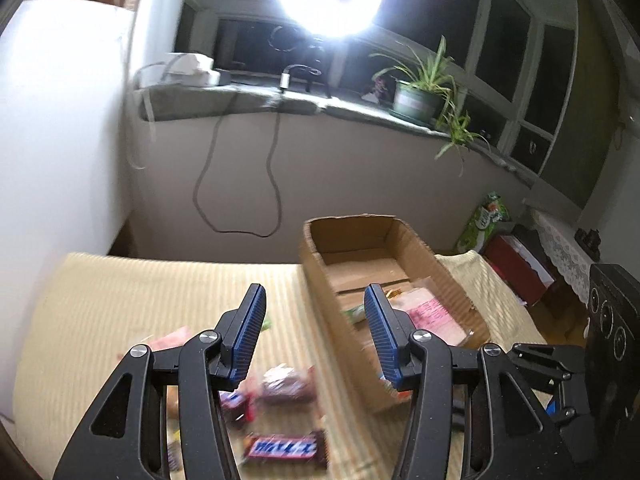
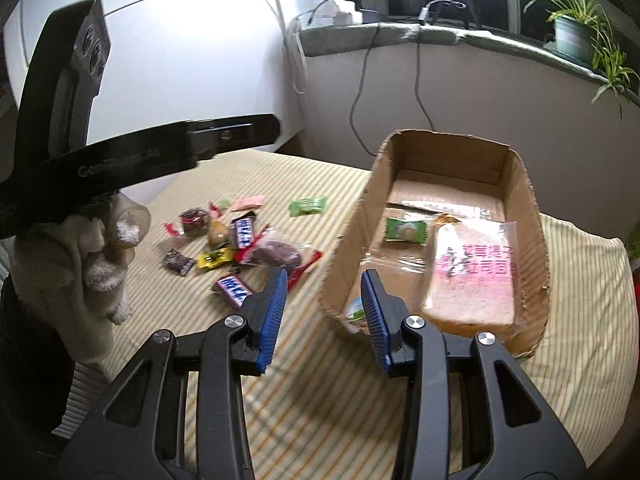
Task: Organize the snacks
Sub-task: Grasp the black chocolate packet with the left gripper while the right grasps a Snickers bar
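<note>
Beside the cardboard box [image 2: 448, 216], on its open-table side, your loose snacks [image 2: 240, 240] lie in a heap on the striped cloth [image 2: 320, 400], while a bread pack [image 2: 472, 280] and a green sweet [image 2: 404, 230] already sit inside the box. Your left gripper [image 1: 316, 332] and right gripper [image 2: 324, 312] both hang part-open and empty, so you look to be between picks. Next, I judge, bring one down over the Snickers bar [image 2: 233, 290] nearest the box and close on its narrow sides.
</note>
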Demonstrator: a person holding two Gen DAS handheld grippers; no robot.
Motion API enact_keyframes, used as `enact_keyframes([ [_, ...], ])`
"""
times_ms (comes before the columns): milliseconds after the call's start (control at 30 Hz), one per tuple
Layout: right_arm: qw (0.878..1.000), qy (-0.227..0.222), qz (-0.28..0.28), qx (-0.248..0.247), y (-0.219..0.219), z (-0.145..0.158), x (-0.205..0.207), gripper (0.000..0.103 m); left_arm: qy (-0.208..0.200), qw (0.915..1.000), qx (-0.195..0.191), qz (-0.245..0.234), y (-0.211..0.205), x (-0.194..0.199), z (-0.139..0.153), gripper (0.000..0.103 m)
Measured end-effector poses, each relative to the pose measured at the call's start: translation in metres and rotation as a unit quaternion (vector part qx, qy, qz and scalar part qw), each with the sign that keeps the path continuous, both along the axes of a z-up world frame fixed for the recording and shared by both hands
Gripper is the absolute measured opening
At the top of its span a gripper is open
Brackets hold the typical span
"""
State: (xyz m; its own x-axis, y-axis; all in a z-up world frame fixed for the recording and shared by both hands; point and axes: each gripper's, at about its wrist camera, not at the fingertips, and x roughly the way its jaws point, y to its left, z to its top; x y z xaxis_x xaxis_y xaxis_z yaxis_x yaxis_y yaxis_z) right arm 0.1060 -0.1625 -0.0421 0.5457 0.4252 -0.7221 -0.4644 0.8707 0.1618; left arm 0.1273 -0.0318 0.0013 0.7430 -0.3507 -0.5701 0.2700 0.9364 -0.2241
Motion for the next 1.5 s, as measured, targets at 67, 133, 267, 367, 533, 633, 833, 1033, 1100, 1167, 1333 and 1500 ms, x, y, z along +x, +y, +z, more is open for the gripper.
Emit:
enact_keyframes([
  [67, 1.000, 0.002, 0.011, -0.001, 0.007, -0.001, -0.006, 0.040, 0.001, 1.0000, 0.001, 0.009, 0.011, -0.008, -0.001, 0.050],
  [133, 1.000, 0.005, 0.021, -0.004, 0.016, -0.004, -0.011, 0.040, 0.004, 0.9997, 0.001, 0.022, 0.025, -0.018, -0.003, 0.050],
  [267, 0.999, 0.014, 0.044, -0.010, 0.033, -0.012, -0.017, 0.040, 0.014, 0.9985, -0.004, 0.052, 0.054, -0.038, -0.014, 0.050],
  [367, 0.998, 0.018, 0.060, -0.019, 0.045, -0.017, -0.021, 0.040, 0.025, 0.9975, -0.004, 0.066, 0.069, -0.051, -0.023, 0.050],
  [533, 0.996, 0.025, 0.084, -0.035, 0.063, -0.026, -0.019, 0.040, 0.054, 0.9943, -0.008, 0.091, 0.094, -0.061, -0.047, 0.050],
  [633, 0.994, 0.034, 0.096, -0.046, 0.075, -0.033, -0.015, 0.040, 0.076, 0.9926, -0.004, 0.095, 0.102, -0.060, -0.064, 0.050],
  [833, 0.991, 0.053, 0.108, -0.064, 0.094, -0.050, -0.001, 0.040, 0.114, 0.9899, -0.010, 0.083, 0.115, -0.044, -0.088, 0.050],
  [1033, 0.989, 0.071, 0.108, -0.071, 0.104, -0.065, 0.015, 0.040, 0.149, 0.9870, -0.015, 0.058, 0.121, -0.025, -0.106, 0.048],
  [1100, 0.988, 0.078, 0.111, -0.071, 0.108, -0.069, 0.020, 0.040, 0.159, 0.9859, -0.019, 0.050, 0.121, -0.022, -0.110, 0.047],
  [1167, 0.987, 0.085, 0.114, -0.069, 0.112, -0.072, 0.022, 0.040, 0.167, 0.9848, -0.025, 0.042, 0.123, -0.021, -0.112, 0.047],
  [1333, 0.986, 0.098, 0.114, -0.066, 0.117, -0.077, 0.028, 0.040, 0.182, 0.9821, -0.032, 0.035, 0.126, -0.023, -0.120, 0.047],
  [1500, 0.985, 0.109, 0.120, -0.065, 0.115, -0.079, 0.027, 0.040, 0.186, 0.9821, -0.015, 0.029, 0.125, -0.036, -0.120, 0.047],
])
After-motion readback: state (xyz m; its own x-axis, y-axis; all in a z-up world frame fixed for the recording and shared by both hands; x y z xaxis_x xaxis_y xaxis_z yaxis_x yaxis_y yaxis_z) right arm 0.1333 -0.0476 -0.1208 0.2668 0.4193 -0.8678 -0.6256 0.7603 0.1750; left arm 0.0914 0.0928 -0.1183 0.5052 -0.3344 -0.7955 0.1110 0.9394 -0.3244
